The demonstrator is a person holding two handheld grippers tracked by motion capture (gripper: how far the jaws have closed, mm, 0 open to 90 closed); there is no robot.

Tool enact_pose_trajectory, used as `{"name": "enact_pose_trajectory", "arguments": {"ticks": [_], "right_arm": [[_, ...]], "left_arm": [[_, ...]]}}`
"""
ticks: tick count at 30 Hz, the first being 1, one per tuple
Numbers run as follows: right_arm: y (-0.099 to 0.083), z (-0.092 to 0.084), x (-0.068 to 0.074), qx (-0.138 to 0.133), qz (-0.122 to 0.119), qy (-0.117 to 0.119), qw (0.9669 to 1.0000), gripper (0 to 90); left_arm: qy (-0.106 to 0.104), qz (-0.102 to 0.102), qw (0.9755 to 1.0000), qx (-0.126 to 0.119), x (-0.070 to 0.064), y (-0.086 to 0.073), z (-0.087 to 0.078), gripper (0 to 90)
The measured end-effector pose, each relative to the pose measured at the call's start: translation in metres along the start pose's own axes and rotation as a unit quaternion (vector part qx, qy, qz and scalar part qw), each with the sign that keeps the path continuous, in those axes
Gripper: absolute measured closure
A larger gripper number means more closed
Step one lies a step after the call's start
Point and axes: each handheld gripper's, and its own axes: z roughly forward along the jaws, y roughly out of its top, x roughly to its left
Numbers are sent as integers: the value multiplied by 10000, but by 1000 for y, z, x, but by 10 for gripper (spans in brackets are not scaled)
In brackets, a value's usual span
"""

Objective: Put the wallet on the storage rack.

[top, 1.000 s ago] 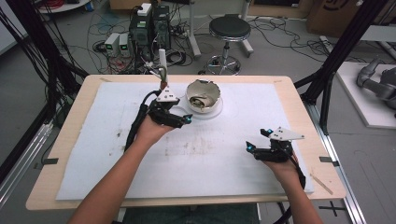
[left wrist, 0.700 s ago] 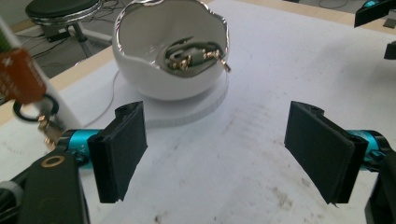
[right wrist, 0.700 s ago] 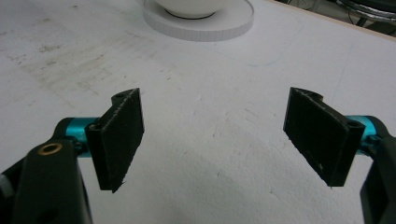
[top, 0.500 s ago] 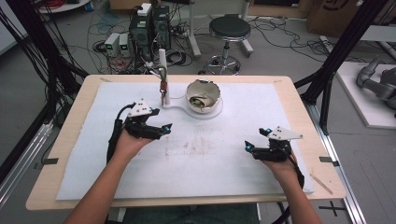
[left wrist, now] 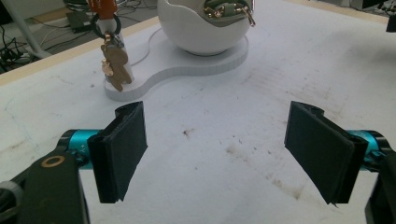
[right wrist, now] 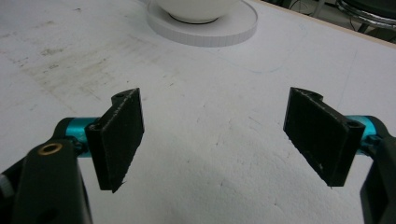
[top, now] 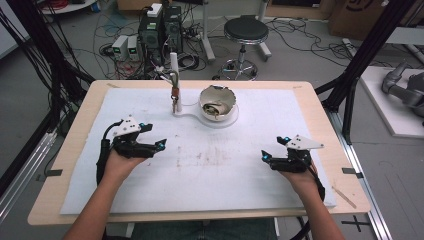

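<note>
Two grippers, both empty, jaws spread wide with nothing between the pads. Left gripper [top: 161, 145] sits over the left half of the white mat [top: 225, 200], pointed right and slightly toward the far edge; right gripper [top: 264, 156] sits near the right edge of the mat, pointed left. Both forearms come in from the near edge, hands wrapped around the gripper bodies, jaws level and low over the mat.

The stand [top: 200, 114] is at the far centre of the mat: a white base with a thin post [top: 175, 82] at its left end and a cracked-egg-shaped bowl [top: 218, 101] at its right. A key ring [left wrist: 103, 21] hangs on the post, gold charm [left wrist: 115, 65] dangling against it just above the base, so it stays off the mat and easy to pinch. A greenish item with gold clasps [left wrist: 227, 10] lies inside the bowl, contained.

My read: the hang-up looks done, with the left gripper clear of the post and well apart from it. The right gripper is parked out of the way and plays no part. The left gripper view looks straight at the post and bowl, so the approach line is open if another pick follows.
</note>
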Motion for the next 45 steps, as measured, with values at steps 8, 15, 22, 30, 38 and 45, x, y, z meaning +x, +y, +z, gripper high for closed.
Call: {"name": "enact_pose_trajectory", "arguments": {"ticks": [8, 15, 22, 30, 38, 45], "right_arm": [[-2, 0, -5, -31, 1, -38, 10000, 206], [-2, 0, -6, -38, -28, -81, 10000, 206], [-2, 1, -7, -15, -30, -81, 10000, 206], [-2, -2, -7, -9, -33, -102, 9999, 206], [-2, -2, -7, -23, -30, -110, 9999, 206], [-2, -2, -7, -22, -21, -118, 9999, 206]], "left_arm": [[36, -145, 9999, 12, -3, -16, -12, 209], [134, -187, 9997, 35, 1, -25, -16, 209], [151, -201, 9996, 106, 5, -29, -12, 209], [121, -201, 9997, 92, 4, -30, -13, 209], [134, -199, 9997, 97, 4, -30, -14, 209], [115, -189, 9997, 106, 4, -31, -13, 209]]}}
